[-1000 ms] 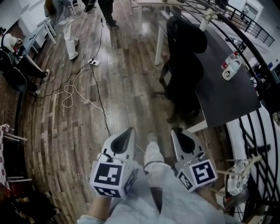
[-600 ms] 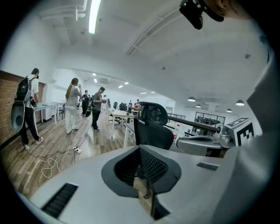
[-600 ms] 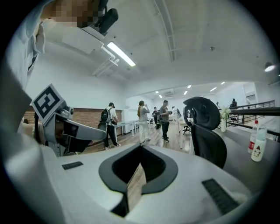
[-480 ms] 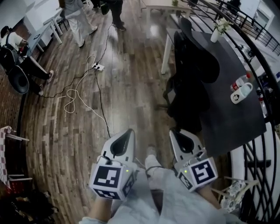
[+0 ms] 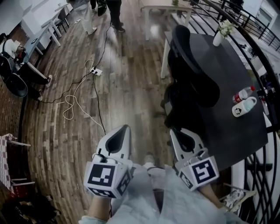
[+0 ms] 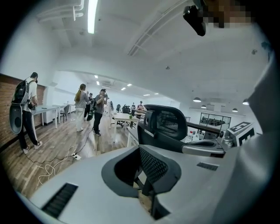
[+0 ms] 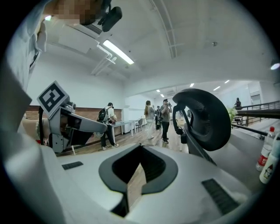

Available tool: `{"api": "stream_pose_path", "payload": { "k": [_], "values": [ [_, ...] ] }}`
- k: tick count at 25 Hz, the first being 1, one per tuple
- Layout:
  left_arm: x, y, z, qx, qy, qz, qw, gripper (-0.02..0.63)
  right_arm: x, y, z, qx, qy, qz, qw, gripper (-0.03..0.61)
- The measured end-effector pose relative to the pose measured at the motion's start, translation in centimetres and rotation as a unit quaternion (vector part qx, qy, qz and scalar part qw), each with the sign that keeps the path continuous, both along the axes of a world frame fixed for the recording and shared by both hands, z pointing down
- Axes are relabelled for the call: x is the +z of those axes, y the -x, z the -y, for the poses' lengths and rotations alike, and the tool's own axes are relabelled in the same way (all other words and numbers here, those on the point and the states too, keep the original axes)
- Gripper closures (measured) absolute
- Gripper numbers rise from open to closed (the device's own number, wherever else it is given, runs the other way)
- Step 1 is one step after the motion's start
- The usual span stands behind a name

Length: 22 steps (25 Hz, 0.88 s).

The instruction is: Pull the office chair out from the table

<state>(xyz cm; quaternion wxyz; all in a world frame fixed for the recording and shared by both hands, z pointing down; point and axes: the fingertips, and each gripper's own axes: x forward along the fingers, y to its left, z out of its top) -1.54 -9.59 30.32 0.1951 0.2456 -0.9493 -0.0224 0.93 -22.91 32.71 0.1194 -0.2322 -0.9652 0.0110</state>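
The black office chair (image 5: pixel 192 83) stands pushed in against the dark table (image 5: pixel 240 131) at the right of the head view, its mesh headrest (image 5: pixel 186 41) towards me. My left gripper (image 5: pixel 124 127) is shut and empty over the wood floor, well left of the chair. Shut and empty too, my right gripper (image 5: pixel 173 131) hangs just short of the chair's near side, apart from it. The left gripper (image 6: pixel 140 147) looks at the headrest (image 6: pixel 168 124) ahead and to the right. From the right gripper (image 7: pixel 141 145), the headrest (image 7: pixel 210 118) looms close at the right.
A white cable with a power strip (image 5: pixel 94 71) runs across the floor at left. A bottle (image 5: pixel 243 93), a mug (image 5: pixel 245 107) and a flower vase (image 5: pixel 221 36) stand on the table. A black railing (image 5: pixel 262 175) borders the right. People stand far ahead (image 5: pixel 114 13); one sits at left (image 5: pixel 15 48).
Both grippers and my view have moved forward along the floor, so the chair and table now sit closer and larger. Both grippers stay shut and empty.
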Motion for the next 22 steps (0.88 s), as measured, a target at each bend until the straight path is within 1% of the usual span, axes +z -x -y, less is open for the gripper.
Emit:
{"api": "stream_pose_path", "payload": {
  "k": [3, 9, 13, 18, 20, 22],
  "values": [
    [-0.3, 1.9, 0.9, 0.01, 0.005, 0.018, 0.9998, 0.607, -0.2, 1.3, 0.9, 0.014, 0.004, 0.009, 1.0, 0.577],
    [-1.3, 3.9, 3.8, 0.033, 0.001, 0.026, 0.9991, 0.607, -1.1, 2.7, 3.4, 0.044, -0.004, 0.02, 0.999, 0.576],
    [-0.8, 5.7, 6.0, 0.074, 0.004, 0.028, 0.9968, 0.607, -1.2, 3.8, 4.6, 0.063, -0.004, 0.027, 0.998, 0.576],
    [-0.4, 9.9, 8.0, 0.117, 0.003, 0.031, 0.9926, 0.607, -1.1, 6.3, 4.9, 0.084, -0.021, 0.031, 0.996, 0.576],
    [-0.1, 11.8, 8.8, 0.143, 0.006, 0.032, 0.9892, 0.607, -1.3, 7.4, 5.1, 0.102, -0.026, 0.032, 0.994, 0.575],
    [0.4, 13.8, 9.7, 0.17, 0.009, 0.029, 0.985, 0.607, -1.5, 8.6, 5.7, 0.13, -0.032, 0.035, 0.99, 0.575]
  ]
}}
